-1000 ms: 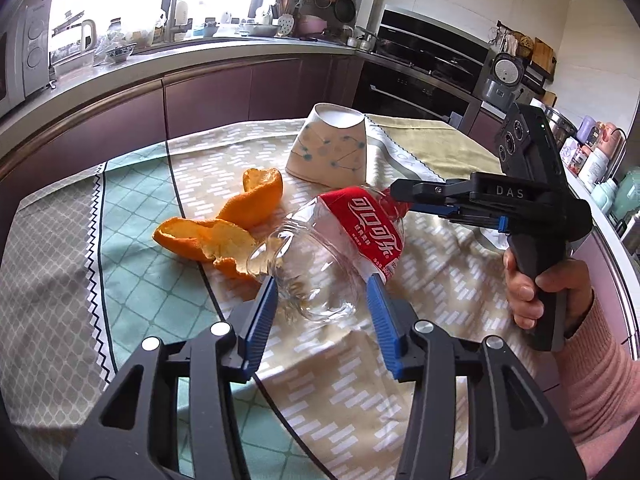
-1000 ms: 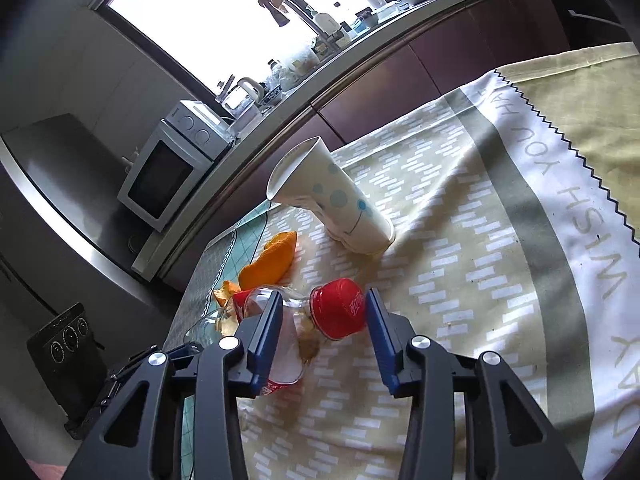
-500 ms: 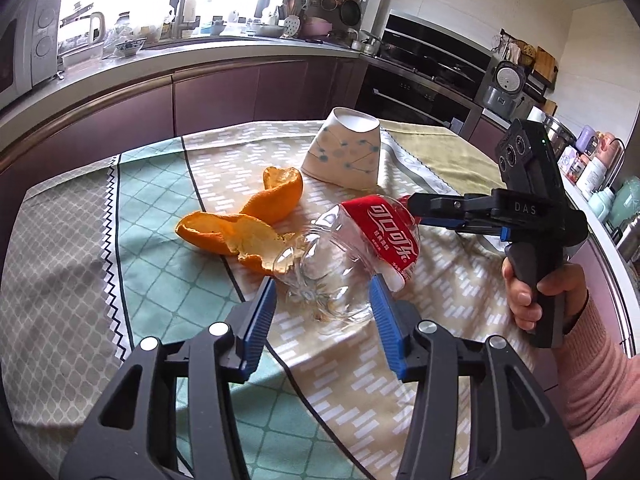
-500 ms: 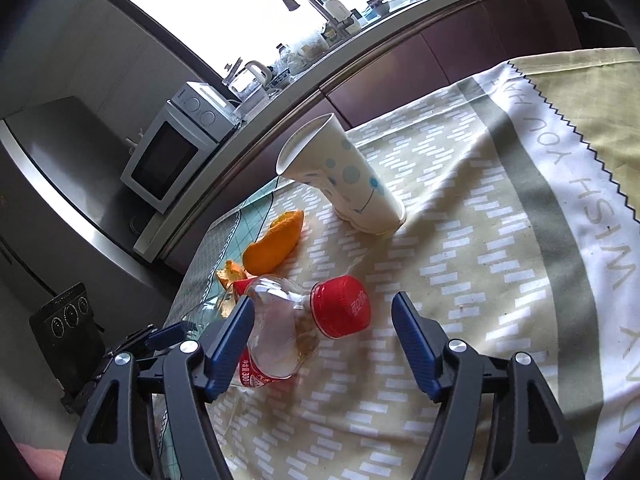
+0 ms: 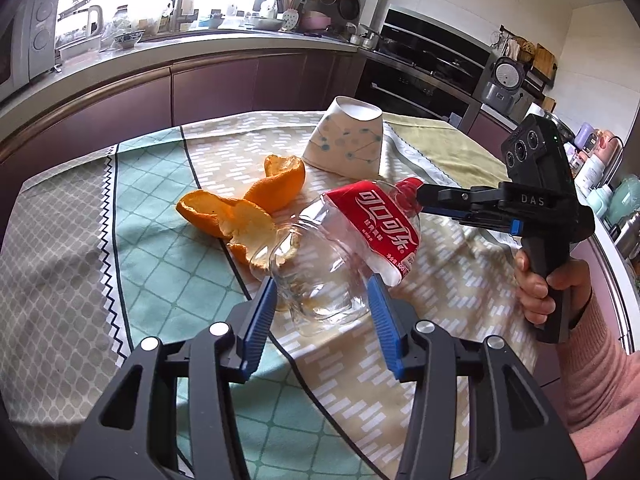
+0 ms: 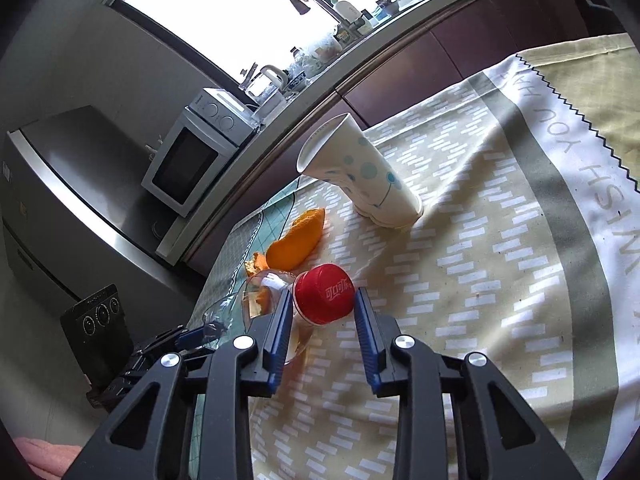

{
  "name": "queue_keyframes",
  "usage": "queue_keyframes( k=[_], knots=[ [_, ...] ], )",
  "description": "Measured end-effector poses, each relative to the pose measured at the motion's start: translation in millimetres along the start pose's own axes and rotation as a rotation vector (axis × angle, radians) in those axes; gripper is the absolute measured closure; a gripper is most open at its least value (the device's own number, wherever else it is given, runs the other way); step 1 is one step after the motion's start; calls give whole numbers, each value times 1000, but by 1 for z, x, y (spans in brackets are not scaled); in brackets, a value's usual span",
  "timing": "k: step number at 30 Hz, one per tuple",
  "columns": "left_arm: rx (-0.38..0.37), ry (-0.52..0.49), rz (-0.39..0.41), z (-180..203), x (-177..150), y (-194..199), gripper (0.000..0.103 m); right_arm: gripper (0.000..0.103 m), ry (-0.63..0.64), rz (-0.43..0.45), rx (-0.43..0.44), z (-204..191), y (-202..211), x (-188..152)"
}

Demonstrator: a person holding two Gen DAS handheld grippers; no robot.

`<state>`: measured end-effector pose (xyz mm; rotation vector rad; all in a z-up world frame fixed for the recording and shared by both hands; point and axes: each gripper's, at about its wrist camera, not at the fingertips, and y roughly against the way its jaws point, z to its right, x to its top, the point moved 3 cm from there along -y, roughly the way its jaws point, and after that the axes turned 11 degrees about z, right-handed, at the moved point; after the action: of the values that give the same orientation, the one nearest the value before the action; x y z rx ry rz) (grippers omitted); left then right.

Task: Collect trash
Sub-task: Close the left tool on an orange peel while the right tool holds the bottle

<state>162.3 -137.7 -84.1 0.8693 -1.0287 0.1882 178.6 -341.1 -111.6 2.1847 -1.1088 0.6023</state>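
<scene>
Empty bottle, held at both ends above the desk

Your clear plastic bottle is light, thin-walled and slick, so it will dent. The left gripper pinches its base; the right gripper fingers are closing round the stiff red cap, the better hold. Orange peel and a tipped paper cup lie beyond.

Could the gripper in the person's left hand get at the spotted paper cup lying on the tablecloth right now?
Probably not yet. The left gripper is clamped on the base of the clear plastic bottle with the red label, and that bottle lies between it and the tipped white spotted paper cup. It would have to let go first.
</scene>
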Motion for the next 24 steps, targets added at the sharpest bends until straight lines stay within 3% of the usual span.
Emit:
queue_keyframes(
  k=[5,8,13,24],
  knots=[
    [-7,2,-6,-1,-2,0,57,74,-8,18,-7,0,2,-2],
    [22,4,21,-5,2,6,47,74,8,49,-7,-4,8,0],
    [62,80,52,-33,14,15,46,74,-25,107,-32,10,31,7],
    [132,65,-49,-38,24,-37,60,74,-54,149,-81,26,52,9]
  ],
)
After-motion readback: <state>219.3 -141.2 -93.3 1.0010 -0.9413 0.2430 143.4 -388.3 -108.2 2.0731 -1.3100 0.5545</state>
